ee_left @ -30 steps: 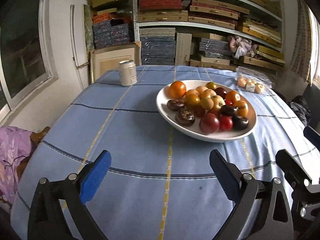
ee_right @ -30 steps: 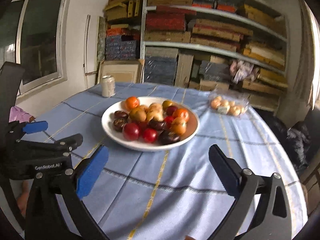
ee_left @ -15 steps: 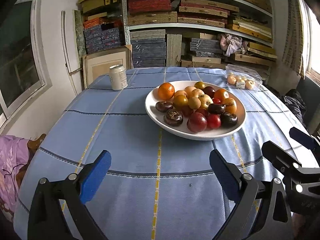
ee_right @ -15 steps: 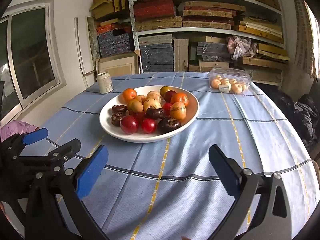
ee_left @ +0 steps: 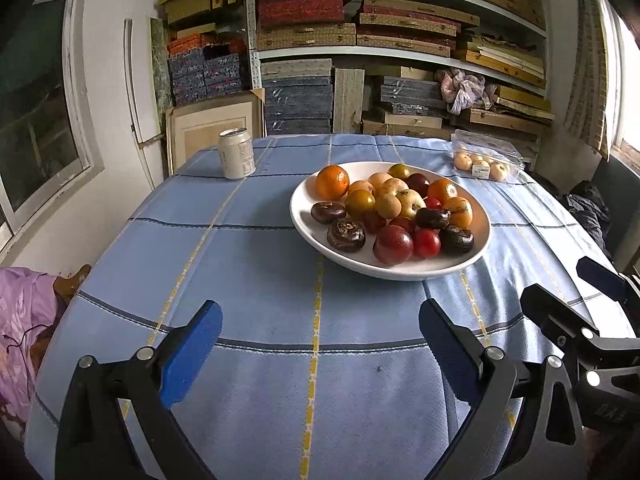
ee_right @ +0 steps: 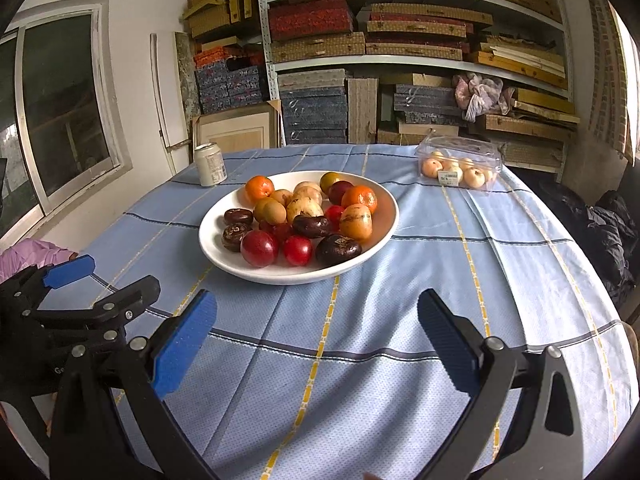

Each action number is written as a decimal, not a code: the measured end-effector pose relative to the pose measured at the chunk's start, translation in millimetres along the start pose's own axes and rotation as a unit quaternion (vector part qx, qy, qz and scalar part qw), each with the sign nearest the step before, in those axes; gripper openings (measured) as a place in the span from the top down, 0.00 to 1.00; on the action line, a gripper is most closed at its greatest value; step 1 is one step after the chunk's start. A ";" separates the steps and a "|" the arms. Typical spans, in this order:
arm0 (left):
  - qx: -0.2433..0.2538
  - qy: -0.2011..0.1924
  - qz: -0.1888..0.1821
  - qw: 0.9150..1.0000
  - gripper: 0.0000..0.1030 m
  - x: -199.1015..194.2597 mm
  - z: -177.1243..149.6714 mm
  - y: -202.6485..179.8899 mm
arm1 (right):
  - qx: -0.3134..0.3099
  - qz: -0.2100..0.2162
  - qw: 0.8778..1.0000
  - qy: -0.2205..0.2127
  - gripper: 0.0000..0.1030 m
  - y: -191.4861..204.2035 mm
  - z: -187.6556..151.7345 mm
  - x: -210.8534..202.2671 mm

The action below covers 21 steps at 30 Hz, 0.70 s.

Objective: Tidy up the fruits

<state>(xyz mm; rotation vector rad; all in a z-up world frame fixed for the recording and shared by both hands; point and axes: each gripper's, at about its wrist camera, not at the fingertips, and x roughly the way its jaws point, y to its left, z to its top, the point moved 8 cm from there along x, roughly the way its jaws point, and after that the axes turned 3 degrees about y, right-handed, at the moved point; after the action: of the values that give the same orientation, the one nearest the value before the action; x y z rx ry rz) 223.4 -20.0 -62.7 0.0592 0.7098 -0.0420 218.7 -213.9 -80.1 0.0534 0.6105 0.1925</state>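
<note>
A white bowl (ee_left: 304, 224) (ee_right: 384, 220) stands on the blue checked tablecloth, heaped with several fruits: oranges (ee_left: 332, 182) (ee_right: 359, 198), red plums (ee_left: 393, 245) (ee_right: 259, 248), dark brown fruits (ee_left: 346, 235) (ee_right: 338, 249) and pale yellow ones. My left gripper (ee_left: 320, 332) hovers open over the cloth short of the bowl, nothing between its blue pads. My right gripper (ee_right: 316, 330) is open and empty too, near the bowl's front rim. Each gripper shows at the edge of the other's view.
A drink can (ee_left: 236, 159) (ee_right: 210, 164) stands at the table's far left. A clear plastic box of pale fruits (ee_left: 486, 162) (ee_right: 460, 166) lies at the far right. Shelves stacked with boxes fill the back wall. Purple cloth (ee_left: 20, 320) lies left of the table.
Both grippers have shifted slightly; the bowl now sits nearer the middle of each view. Both stay open and empty. Nothing on the table has moved.
</note>
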 end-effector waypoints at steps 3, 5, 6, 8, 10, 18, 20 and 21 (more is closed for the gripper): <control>0.000 0.000 -0.003 1.000 0.04 0.0 -0.1 -0.4 | 0.002 0.000 1.000 0.001 0.04 0.0 -0.4 0.4; 0.002 -0.005 0.004 1.000 0.04 -1.4 0.0 -0.7 | 0.002 0.000 1.000 0.001 0.04 -0.4 -0.4 0.2; 0.004 -0.011 0.013 1.000 0.04 -3.1 0.3 -0.3 | 0.002 0.000 1.000 0.000 0.04 -0.2 -0.4 0.1; 0.008 -0.020 0.024 0.999 0.04 -6.1 0.8 0.4 | 0.002 -0.001 1.000 0.000 0.04 -1.1 -0.4 0.2; 0.010 -0.023 0.022 0.999 0.04 -7.2 0.8 0.3 | 0.003 -0.001 1.000 0.000 0.04 -1.2 -0.5 0.5; 0.014 -0.028 0.018 0.999 0.04 -8.6 1.3 -2.7 | 0.004 0.000 1.000 -0.001 0.04 -2.1 -0.2 -0.1; 0.018 -0.028 0.022 0.999 0.04 -7.6 0.3 -3.9 | 0.006 0.001 1.000 -0.001 0.04 -2.1 0.1 0.2; 0.018 -0.026 0.019 0.999 0.04 -6.8 0.1 -4.4 | 0.007 0.001 1.000 0.000 0.04 -2.1 -0.4 -0.4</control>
<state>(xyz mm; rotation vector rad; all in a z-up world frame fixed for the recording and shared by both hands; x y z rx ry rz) 218.0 -24.3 -58.4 0.1059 0.6564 -0.0197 218.6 -216.0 -80.4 0.0685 0.6111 0.1909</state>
